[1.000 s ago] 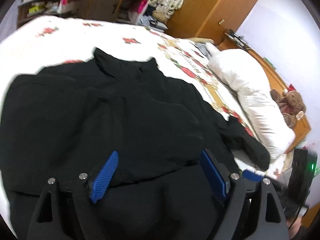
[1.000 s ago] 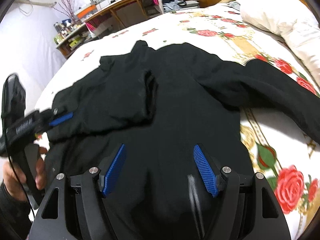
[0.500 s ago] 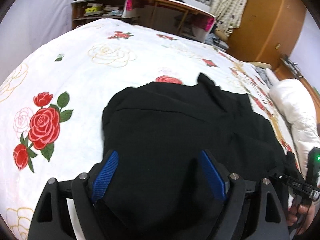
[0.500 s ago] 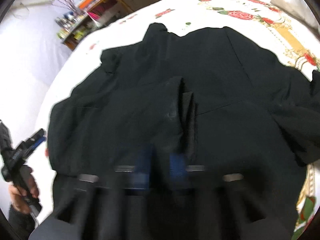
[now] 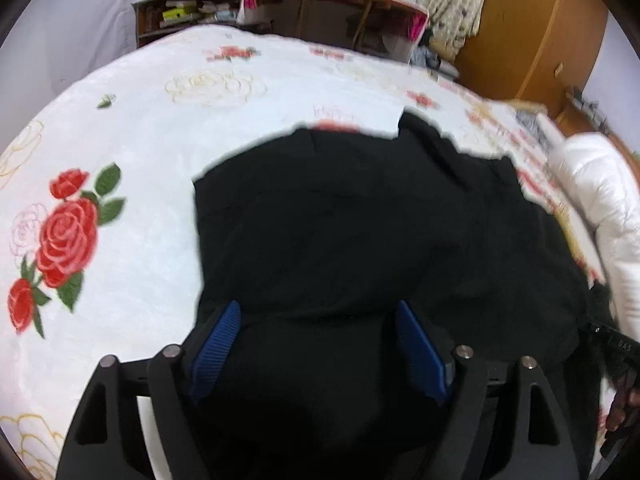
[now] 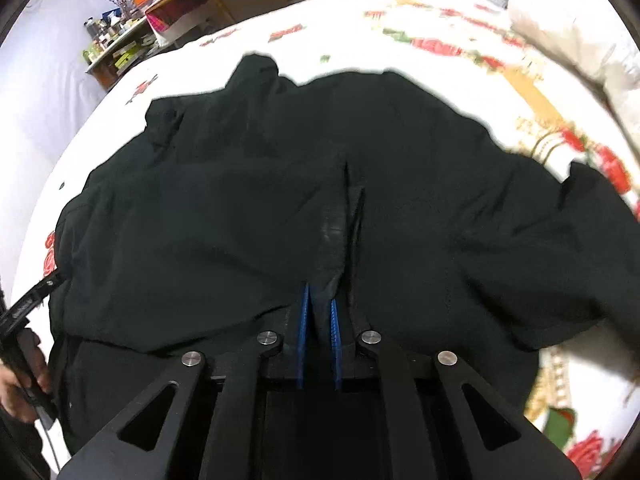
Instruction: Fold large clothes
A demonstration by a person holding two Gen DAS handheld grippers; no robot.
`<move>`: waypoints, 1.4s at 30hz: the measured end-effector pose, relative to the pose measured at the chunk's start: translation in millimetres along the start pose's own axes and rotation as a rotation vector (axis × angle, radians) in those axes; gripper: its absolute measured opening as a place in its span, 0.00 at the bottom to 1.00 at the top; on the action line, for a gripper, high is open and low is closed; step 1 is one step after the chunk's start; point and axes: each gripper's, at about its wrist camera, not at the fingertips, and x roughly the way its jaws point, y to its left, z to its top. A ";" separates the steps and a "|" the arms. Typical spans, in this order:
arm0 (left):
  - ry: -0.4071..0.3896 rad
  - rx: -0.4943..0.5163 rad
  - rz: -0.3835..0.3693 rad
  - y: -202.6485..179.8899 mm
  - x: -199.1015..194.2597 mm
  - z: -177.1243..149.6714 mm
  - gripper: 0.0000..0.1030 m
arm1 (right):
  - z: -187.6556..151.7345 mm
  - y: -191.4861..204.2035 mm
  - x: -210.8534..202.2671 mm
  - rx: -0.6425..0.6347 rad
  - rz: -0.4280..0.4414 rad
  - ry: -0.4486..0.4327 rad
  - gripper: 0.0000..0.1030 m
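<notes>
A large black garment lies spread on a white bedspread with red roses. It also shows in the right wrist view. My left gripper is open, its blue pads wide apart over the garment's near edge, with black cloth between them. My right gripper is shut on a fold of the garment near its middle seam. The left gripper shows at the left edge of the right wrist view.
A white pillow lies at the right of the bed. A wooden desk, shelves and a wooden wardrobe stand beyond the bed. A sleeve trails toward the right.
My right gripper has closed from wide open onto a fold of the black garment. My left gripper stayed open and swung left, so more of the rose bedspread shows.
</notes>
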 end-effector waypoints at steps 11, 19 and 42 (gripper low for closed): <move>0.037 0.026 0.078 -4.8 43.6 16.3 0.73 | 23.9 28.7 7.5 -0.057 0.001 -0.063 0.14; -0.018 0.047 0.075 -7.5 12.8 10.1 0.71 | 10.0 21.0 13.2 -0.080 -0.026 -0.028 0.14; 0.057 0.040 0.025 -35.9 -101.3 -120.7 0.71 | -124.0 -53.9 -97.8 0.064 -0.040 -0.031 0.64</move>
